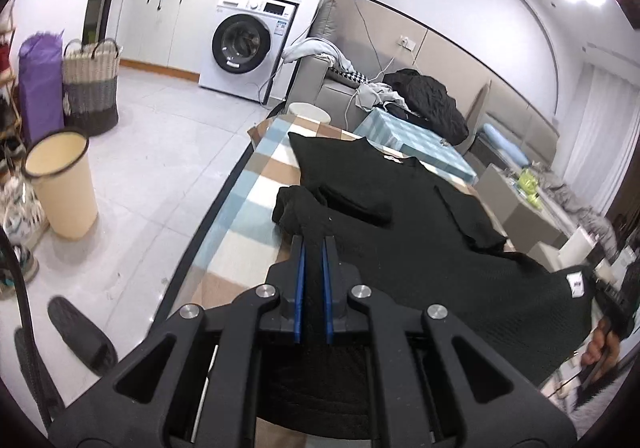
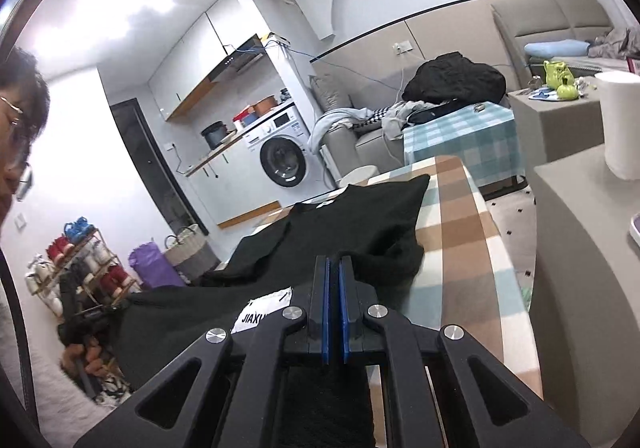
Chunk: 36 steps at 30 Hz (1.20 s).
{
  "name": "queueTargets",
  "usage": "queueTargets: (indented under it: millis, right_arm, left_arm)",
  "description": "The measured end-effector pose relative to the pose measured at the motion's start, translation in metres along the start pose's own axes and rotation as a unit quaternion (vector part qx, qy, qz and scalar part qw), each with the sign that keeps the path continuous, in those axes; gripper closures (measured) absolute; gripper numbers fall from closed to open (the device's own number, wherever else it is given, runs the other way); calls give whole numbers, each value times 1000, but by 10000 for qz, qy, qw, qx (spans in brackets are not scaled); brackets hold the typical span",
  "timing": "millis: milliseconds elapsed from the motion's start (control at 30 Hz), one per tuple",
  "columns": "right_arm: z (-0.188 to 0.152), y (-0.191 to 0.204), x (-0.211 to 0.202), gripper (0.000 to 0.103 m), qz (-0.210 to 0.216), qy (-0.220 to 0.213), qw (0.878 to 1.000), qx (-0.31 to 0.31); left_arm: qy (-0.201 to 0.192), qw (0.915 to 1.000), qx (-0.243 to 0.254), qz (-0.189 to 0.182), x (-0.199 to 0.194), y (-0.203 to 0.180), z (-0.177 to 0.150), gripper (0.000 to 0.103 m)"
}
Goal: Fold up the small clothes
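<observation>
Pinching the hem of the black garment (image 1: 400, 208) in the left gripper (image 1: 314, 244), jaws pressed together on cloth. Clamping another hem edge beside the white label (image 2: 264, 308) in the right gripper (image 2: 334, 268). Draping ahead of both jaws over the checked table (image 1: 256, 184). Showing the cream bin (image 1: 60, 184) left of the jaws, contents hidden, in the left view only.

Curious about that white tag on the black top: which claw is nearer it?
Right. The right claw grips the black top just beside the white tag; the left claw pinches its far corner.
</observation>
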State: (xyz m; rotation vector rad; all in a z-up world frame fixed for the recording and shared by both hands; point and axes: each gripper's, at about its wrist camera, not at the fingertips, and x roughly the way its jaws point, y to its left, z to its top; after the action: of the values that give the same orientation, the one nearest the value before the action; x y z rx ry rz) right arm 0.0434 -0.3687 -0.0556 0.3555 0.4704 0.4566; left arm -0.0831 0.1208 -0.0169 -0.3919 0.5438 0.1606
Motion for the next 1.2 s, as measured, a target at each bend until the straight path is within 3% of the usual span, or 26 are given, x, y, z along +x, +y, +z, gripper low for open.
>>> queueTargets:
  millis: [200, 267, 333, 400, 433, 467, 533, 567, 633, 733, 800, 933, 1100, 1200]
  right_arm:
    - [26, -13, 45, 101, -744, -293, 9966, 209]
    - [33, -18, 72, 101, -1055, 180, 9941, 188]
    - [28, -19, 84, 99, -971, 616, 9931, 216]
    - [14, -19, 90, 80, -964, 1143, 9883, 285]
    - [8, -20, 90, 62, -934, 1290, 9866, 350]
    - [0, -22, 89, 55, -859, 1448, 9848, 438]
    - [-16, -28, 84, 54, -813, 1668, 9803, 677]
    - [-21, -31, 80, 52, -869, 1758, 9773, 796]
    - [-37, -40, 72, 52, -840, 1915, 9710, 1157]
    - [-53, -39, 58, 52, -763, 1993, 9668, 1402]
    - [-59, -40, 54, 51, -645, 1995, 9661, 1504]
    - [-67, -36, 56, 49, -523, 2105, 9642, 1527]
    - [-73, -31, 51, 49, -395, 2156, 9631, 1564]
    - [-76, -31, 54, 49, -283, 2228, 9604, 1648]
  left_arm:
    - [-193, 9998, -19, 15, 54, -5, 30, 98]
    - [-121, 9998, -81, 102, 72, -4, 37, 98]
    - [-3, 9998, -36, 190, 82, -3, 38, 98]
    - [109, 9997, 1, 239, 88, 0, 37, 98]
    - [187, 9995, -12, 255, 90, 3, 35, 98]
    - [249, 9994, -39, 237, 93, 5, 33, 98]
    - [414, 9987, -84, 272, 99, 11, 29, 96]
    - [530, 9981, -93, 312, 101, 14, 26, 94]
    - [784, 9962, -80, 359, 102, 20, 17, 68]
    - [883, 9952, -65, 426, 101, 28, 11, 39]
    - [925, 9947, -6, 454, 102, 30, 9, 34]
    - [961, 9937, 91, 563, 114, 36, 17, 33]
    - [1016, 9947, 59, 154, 144, 30, 32, 33]
    - [1239, 9923, -2, -86, 165, 24, 32, 33]
